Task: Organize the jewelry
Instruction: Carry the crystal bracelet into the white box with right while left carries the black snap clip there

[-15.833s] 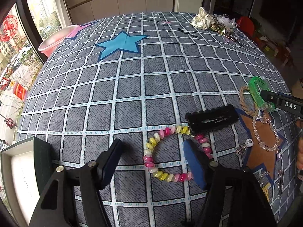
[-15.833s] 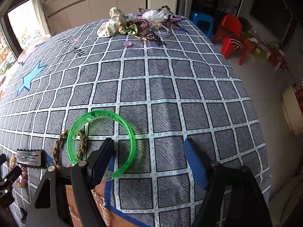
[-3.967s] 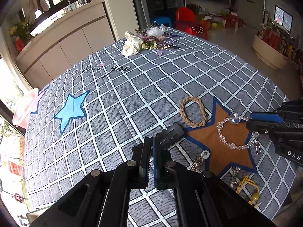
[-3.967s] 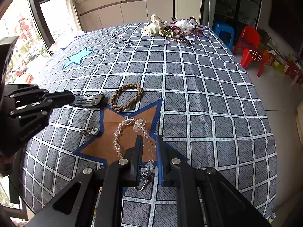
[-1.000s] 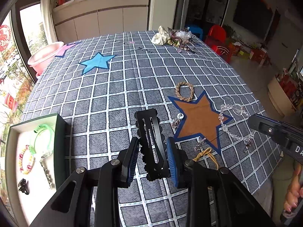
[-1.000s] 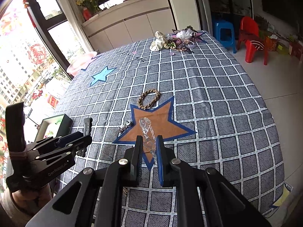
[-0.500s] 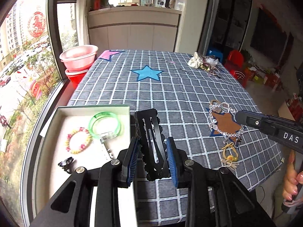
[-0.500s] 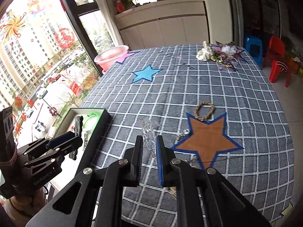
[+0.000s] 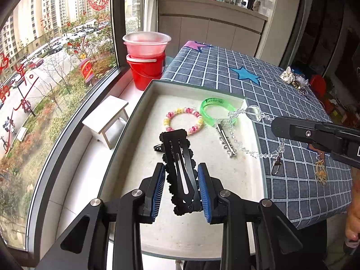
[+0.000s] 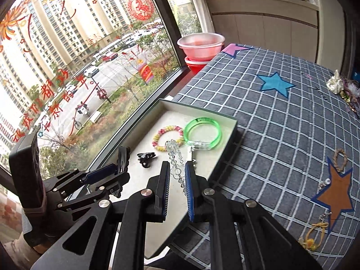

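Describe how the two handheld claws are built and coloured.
Both the left claw and the right claw have matte black angular frames with triangular cut-outs and silver screw heads. Each finger carries a blue ribbed pad. White lettering marks the right claw's side. No cables or sleeves are visible.

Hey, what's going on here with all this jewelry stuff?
A person is sorting jewelry into a shallow white-lined tray. The left hand-held gripper grips a long black hair clip, and the right hand-held gripper holds a clear crystal bead bracelet; both are over the tray. A green bangle and a pink-yellow bead bracelet lie inside.
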Demonstrator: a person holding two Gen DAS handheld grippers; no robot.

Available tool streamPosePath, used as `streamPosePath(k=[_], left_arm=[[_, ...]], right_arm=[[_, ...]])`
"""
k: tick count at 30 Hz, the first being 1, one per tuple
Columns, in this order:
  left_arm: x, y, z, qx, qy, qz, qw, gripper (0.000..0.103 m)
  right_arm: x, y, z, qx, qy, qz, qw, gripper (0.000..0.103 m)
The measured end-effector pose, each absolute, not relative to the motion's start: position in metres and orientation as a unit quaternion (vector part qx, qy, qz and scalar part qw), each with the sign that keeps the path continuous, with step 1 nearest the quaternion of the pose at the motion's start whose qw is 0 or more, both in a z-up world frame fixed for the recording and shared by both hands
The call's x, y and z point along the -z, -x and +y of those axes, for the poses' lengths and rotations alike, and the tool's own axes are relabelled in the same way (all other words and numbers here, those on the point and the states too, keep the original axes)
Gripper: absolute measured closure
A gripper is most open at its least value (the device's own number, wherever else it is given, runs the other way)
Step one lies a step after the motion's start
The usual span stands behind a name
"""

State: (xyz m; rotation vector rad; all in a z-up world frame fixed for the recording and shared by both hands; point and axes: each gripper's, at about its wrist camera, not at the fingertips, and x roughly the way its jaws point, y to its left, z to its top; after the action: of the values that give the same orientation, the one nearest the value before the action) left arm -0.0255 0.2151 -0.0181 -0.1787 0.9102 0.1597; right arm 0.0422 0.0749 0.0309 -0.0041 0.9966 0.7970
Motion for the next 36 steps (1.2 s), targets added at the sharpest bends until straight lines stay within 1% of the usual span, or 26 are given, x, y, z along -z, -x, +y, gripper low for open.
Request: streamPosePath(k=[8,12,17,29,34,36], left_arm=[[0.047,0.019,0.233,-0.087,0.091,0.465,0.876,0.065],[0.055,0.007,0.233,-0.092,0.081,0.474,0.872,0.065],[0.063,-0.007,0.233,-0.100,0.078,0.489,0.863,0.065],[0.066,-0.025,0.231,-0.125,0.067,0.502,0.853,0.065],[0.062,-0.021,0.228,-0.126,0.067,0.496,0.856,0.065],[0.059,-0.020,0.225,-0.129,0.062,0.491,0.859,0.065]], right_arm=[[0.020,-0.051,0.124,-0.393,0.009,0.523,0.756,0.089],[0.043,-0.068,0.132,-0.368,0.021,0.540,0.757,0.089],[0.059,-0.088,0.135,-0.340,0.037,0.547,0.764,0.089],[0.062,-0.108,0.131,-0.304,0.061,0.538,0.784,0.088],[0.063,-0.113,0.128,-0.312,0.034,0.549,0.775,0.087],[0.060,-0.111,0.124,-0.314,0.021,0.549,0.774,0.086]])
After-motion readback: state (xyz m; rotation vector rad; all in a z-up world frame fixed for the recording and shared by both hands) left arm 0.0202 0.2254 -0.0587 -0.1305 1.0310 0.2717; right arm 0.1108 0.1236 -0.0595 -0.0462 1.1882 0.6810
